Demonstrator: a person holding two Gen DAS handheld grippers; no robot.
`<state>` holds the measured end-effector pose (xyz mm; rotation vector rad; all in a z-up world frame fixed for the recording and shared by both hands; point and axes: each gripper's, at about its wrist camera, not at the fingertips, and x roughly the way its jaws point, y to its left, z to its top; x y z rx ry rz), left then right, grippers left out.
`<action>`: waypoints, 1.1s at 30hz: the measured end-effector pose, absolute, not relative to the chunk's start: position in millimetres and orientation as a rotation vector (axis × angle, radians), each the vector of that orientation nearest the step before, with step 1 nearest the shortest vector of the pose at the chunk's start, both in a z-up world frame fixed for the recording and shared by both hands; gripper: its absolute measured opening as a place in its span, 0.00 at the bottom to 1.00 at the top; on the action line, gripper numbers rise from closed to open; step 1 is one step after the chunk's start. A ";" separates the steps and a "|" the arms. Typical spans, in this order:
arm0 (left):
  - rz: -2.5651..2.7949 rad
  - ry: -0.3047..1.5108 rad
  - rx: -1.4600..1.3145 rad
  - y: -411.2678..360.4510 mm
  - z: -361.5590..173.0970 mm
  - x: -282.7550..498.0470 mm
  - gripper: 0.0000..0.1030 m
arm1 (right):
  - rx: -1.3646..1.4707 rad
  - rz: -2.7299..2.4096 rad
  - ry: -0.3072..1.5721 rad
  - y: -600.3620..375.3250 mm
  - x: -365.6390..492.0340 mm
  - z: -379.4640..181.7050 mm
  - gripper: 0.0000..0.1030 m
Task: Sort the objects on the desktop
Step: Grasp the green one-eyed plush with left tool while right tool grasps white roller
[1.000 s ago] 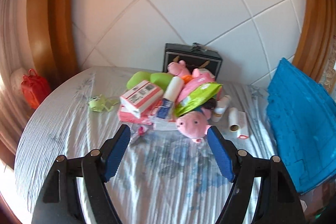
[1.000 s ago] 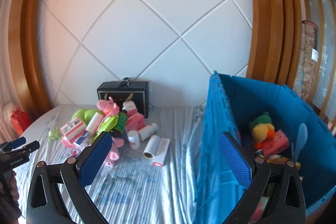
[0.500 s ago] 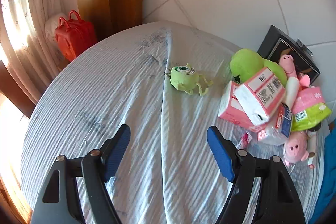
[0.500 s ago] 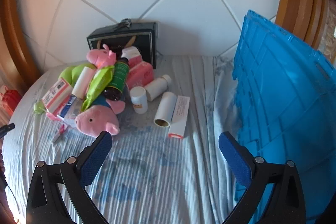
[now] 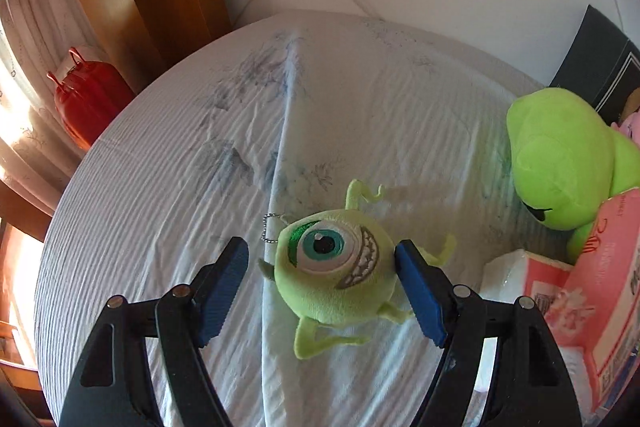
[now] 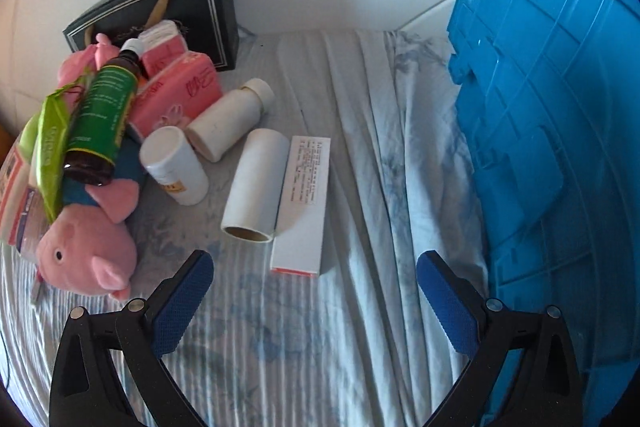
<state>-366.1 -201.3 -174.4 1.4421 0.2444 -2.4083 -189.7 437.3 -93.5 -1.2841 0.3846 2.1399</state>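
The striped cloth-covered surface [image 6: 360, 327] carries everything, its near edge cut off by both views. The blue crate [image 6: 560, 147] stands at the right of the right wrist view; only its ribbed outer wall shows, so its inside is hidden and its far side runs out of frame. A dark box with a clasp [image 6: 168, 7] leans at the white wall, its lower front covered by the pile.

In that pile a pink pig plush [image 6: 84, 255] lies nearest, its body buried under a dark bottle with a green label [image 6: 104, 115] and a green packet [image 6: 50, 143]. Pink tissue packs [image 6: 180, 95] sit behind, print too blurred to read. Beside them lie two white bottles [image 6: 228, 123], a white roll with a cardboard core [image 6: 256, 183] and a flat white carton [image 6: 302, 203] touching the roll.

The right gripper [image 6: 316, 291] is spread wide above bare cloth, holding nothing, just short of the carton.

In the left wrist view a large green plush [image 5: 560, 155] is cut off at the right edge, resting on pink boxes [image 5: 592, 279]. A red bag [image 5: 88, 99] sits beyond the surface's edge. The one-eyed green plush [image 5: 332, 267], the task's thing here, lies face up between the fingers of the left gripper [image 5: 322, 263]; the right pad [image 5: 416, 287] touches it, the left pad [image 5: 224, 279] stands apart, so the gripper is spread around it. Its bead chain [image 5: 270, 227] lies on the cloth.
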 end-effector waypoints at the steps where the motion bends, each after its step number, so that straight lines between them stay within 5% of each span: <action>1: -2.425 0.262 1.462 -200.2 -179.6 -366.8 0.73 | -1.289 2.132 0.399 442.4 -192.7 -99.7 1.00; 5: -2.373 0.270 1.570 -194.2 -207.0 -368.4 0.74 | -1.336 2.106 0.459 460.2 -207.3 -124.1 1.00; 8: -2.416 0.280 1.505 -192.3 -204.7 -359.2 0.55 | -1.376 2.074 0.483 470.7 -219.3 -139.6 1.00; 10: -2.410 0.211 1.496 -186.2 -201.5 -353.1 0.55 | -1.381 2.072 0.509 474.4 -223.4 -143.1 0.98; 18: -2.476 0.162 1.394 -171.7 -167.6 -305.2 0.55 | -1.406 2.142 0.493 463.5 -255.6 -135.1 0.69; 21: -2.508 0.156 1.372 -158.4 -157.5 -287.6 0.55 | -1.441 2.139 0.484 459.3 -273.2 -145.5 0.49; 33: -2.592 0.246 1.404 -124.7 -143.1 -257.1 0.55 | -1.629 2.138 0.294 425.0 -300.4 -160.8 0.46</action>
